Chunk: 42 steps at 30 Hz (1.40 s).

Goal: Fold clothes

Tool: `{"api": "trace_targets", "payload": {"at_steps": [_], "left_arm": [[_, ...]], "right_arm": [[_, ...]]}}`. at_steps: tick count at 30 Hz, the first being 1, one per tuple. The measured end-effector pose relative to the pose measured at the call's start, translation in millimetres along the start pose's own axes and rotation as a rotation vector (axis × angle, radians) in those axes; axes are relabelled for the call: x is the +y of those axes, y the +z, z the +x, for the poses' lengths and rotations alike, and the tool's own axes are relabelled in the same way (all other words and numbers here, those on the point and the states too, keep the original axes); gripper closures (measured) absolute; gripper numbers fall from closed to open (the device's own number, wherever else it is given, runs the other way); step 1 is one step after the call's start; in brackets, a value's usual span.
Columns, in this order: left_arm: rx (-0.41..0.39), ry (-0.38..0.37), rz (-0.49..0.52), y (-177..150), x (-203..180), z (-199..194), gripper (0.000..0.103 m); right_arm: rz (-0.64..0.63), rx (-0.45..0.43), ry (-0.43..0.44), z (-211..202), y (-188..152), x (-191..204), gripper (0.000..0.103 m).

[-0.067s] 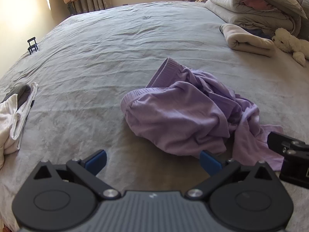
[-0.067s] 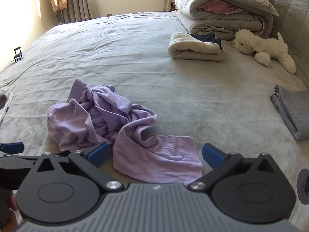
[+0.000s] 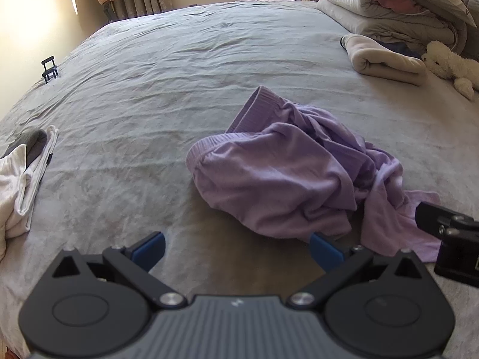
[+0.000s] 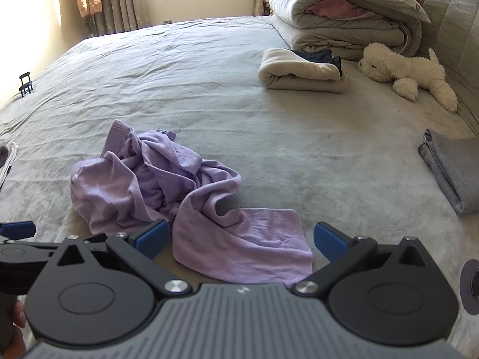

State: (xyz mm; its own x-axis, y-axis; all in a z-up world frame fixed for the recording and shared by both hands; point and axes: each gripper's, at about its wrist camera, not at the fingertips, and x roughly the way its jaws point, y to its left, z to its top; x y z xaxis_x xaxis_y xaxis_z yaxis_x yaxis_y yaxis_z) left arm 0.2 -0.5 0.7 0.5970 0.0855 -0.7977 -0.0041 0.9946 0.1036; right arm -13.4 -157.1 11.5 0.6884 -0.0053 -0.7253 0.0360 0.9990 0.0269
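Note:
A crumpled lilac garment (image 3: 287, 176) lies in a heap on the grey bed (image 3: 179, 74); its ribbed waistband points to the far left. It also shows in the right wrist view (image 4: 167, 191), with one flat leg end stretched toward the camera. My left gripper (image 3: 236, 246) is open and empty, just short of the heap's near edge. My right gripper (image 4: 241, 237) is open, its jaws either side of the flat leg end without closing on it. The right gripper's body shows at the left wrist view's right edge (image 3: 449, 239).
A white and grey garment (image 3: 21, 176) lies at the left. A folded cream blanket (image 4: 302, 70), stacked duvets (image 4: 344, 18) and a white plush dog (image 4: 410, 71) sit at the far right. A folded grey cloth (image 4: 452, 167) lies right. A small black stand (image 4: 25, 85) sits far left.

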Motion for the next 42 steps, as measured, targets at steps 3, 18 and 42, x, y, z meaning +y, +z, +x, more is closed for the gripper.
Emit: {"api": "trace_targets", "payload": {"at_steps": [3,18,42], "left_arm": [[-0.018,0.003,-0.003,-4,0,0,0.0],[0.021,0.013,-0.004,0,1,7,0.0],[0.024,0.023,-0.004,1,3,10,0.0]], "right_arm": [[0.004,0.014,0.009,4,1,0,0.0],[-0.006,0.031,-0.006,9,-1,4,0.0],[-0.017,0.04,-0.018,12,-3,5,0.0]]}}
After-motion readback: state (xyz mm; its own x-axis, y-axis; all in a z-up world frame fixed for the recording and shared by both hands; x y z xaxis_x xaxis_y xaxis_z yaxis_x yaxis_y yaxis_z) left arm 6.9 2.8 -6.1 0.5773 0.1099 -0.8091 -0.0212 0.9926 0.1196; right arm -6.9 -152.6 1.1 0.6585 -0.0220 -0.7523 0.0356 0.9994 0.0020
